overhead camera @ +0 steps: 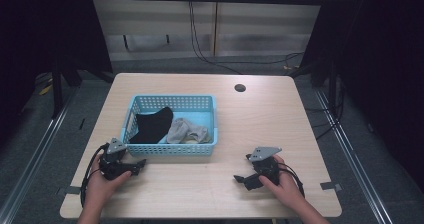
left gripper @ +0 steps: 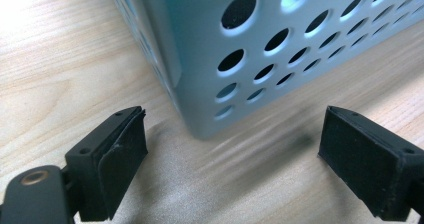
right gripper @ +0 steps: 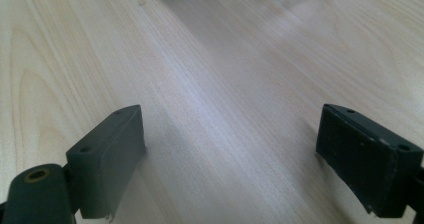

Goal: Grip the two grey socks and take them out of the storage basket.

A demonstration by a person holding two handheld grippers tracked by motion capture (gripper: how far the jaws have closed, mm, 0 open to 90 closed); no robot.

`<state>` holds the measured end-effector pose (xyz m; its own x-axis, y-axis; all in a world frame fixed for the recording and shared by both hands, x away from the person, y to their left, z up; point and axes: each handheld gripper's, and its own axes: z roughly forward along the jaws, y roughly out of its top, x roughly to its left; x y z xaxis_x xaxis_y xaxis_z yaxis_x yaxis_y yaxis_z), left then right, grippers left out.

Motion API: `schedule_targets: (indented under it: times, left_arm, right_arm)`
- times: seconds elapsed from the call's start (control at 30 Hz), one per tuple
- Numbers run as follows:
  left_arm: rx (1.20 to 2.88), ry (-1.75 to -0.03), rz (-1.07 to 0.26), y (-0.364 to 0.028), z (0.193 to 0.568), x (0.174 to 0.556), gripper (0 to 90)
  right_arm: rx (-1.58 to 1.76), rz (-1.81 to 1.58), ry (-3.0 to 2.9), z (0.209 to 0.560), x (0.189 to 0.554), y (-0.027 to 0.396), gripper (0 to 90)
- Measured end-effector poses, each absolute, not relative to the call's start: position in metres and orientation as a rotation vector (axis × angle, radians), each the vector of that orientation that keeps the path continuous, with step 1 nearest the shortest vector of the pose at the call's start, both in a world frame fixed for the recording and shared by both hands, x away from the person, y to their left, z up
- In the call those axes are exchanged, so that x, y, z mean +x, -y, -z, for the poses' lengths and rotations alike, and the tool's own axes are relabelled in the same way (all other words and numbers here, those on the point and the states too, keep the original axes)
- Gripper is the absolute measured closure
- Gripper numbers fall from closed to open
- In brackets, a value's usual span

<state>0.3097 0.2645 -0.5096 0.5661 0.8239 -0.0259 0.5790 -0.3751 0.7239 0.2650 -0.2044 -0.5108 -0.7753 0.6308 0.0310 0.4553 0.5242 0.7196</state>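
Setup stage, as I read it: both claws rest low on the tabletop (overhead camera: 260, 109), nothing picked up yet, and the work appears to be the socks in the basket (overhead camera: 172, 149).

Left claw (overhead camera: 140, 165): held in my left hand, lying near the basket's near-left corner and pointing toward it. In the left gripper view the jaws stand wide apart with nothing between them; the perforated blue corner (left gripper: 200, 84) sits just beyond the pads, apart from them. Released.

Basket: sits left of centre on the tabletop. Inside, a black sock (overhead camera: 151, 125) lies on the left side, draped toward the left wall; a grey sock (overhead camera: 186, 131) lies bunched just to its right, the two touching or nearly so. I cannot tell whether each is a single sock or a pair.

Right claw (overhead camera: 241, 179): held in my right hand, well apart from the basket on the near right, pointing left across bare wood. The right gripper view shows its jaws spread with only wood grain between them. Released.

Judgement on next move: the left claw is the closer one. It needs to lift clear of the rim, tip downward over the basket, and come down on the black sock with the jaws straddling a fold of fabric before closing. The rim and the wall are the obstacles, so the approach should be from above, not from the side.
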Motion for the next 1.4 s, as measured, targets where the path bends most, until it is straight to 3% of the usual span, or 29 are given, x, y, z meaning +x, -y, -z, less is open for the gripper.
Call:
schedule_targets:
  times: [0.23, 0.4, 0.83, 1.4]
  left_arm:
    - [2.091, -1.128, -0.451, -0.264, 0.51, 0.309, 11.0]
    - [2.175, -1.153, -0.419, -0.262, 0.502, 0.31, 11.8]
    - [2.281, -1.28, -0.216, -0.267, 0.482, 0.307, 18.6]
    - [2.307, -1.237, -0.128, -0.266, 0.424, 0.306, 19.6]
  right_arm:
    - [0.916, -1.093, -2.535, 0.511, 0.265, 0.205, 11.6]
    - [0.912, -1.095, -2.536, 0.511, 0.266, 0.205, 11.6]
    - [0.91, -1.095, -2.537, 0.511, 0.266, 0.205, 11.6]
    - [0.91, -1.097, -2.536, 0.511, 0.266, 0.205, 11.6]
